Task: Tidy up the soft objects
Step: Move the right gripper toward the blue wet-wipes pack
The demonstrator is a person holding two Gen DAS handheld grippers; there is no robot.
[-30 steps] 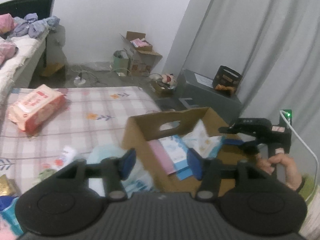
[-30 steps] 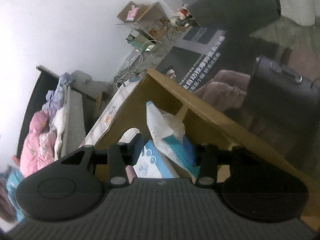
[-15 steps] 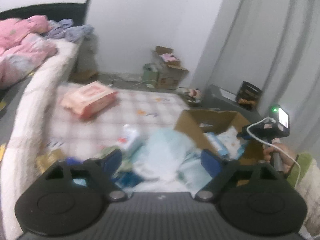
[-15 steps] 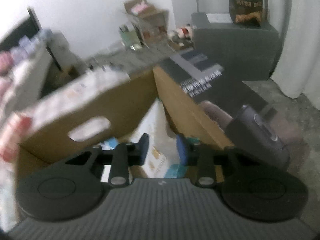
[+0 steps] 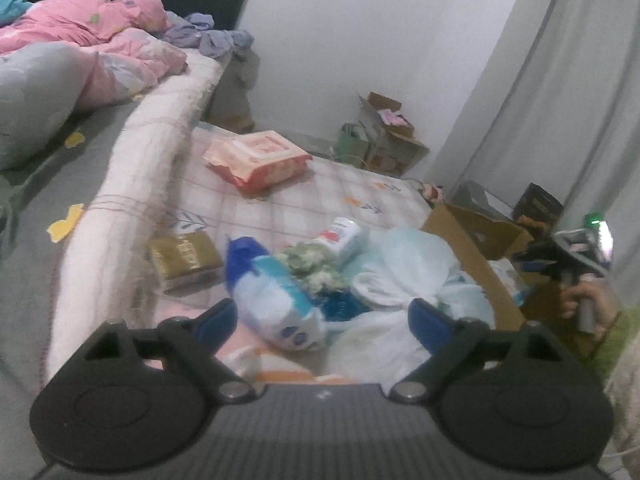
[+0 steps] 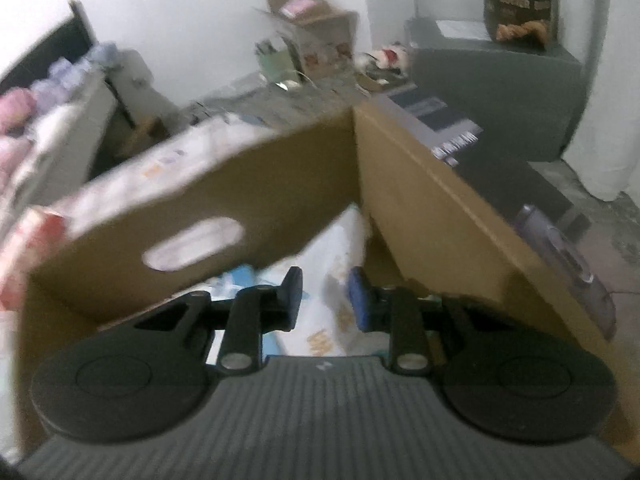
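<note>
Left wrist view: the left gripper (image 5: 322,318) has swung away from the brown cardboard box (image 5: 476,256) and now faces a heap of soft packs lying on the checked pink-and-white bed sheet (image 5: 320,196). Its blue-padded fingers (image 5: 216,320) are opening wide and hold nothing; a blue-and-white plastic tissue pack (image 5: 272,300) and a crumpled pale blue plastic bag (image 5: 404,280) lie just ahead between them, untouched. A pink wrapped tissue pack (image 5: 258,158) sits well apart, farther up the sheet. At the right edge, a hand carries the right gripper (image 5: 560,256) over the box. Right wrist view: the right gripper (image 6: 324,296) points down into the cardboard box (image 6: 420,200), and its narrowly spaced fingers (image 6: 294,292) are opening off a white printed soft pack (image 6: 332,276) that now stands inside, leaning near the box corner; the pads appear clear of it, though blur makes this uncertain. That pack looks delivered, and the left side seems ready to pick the next item from the heap.
</note>
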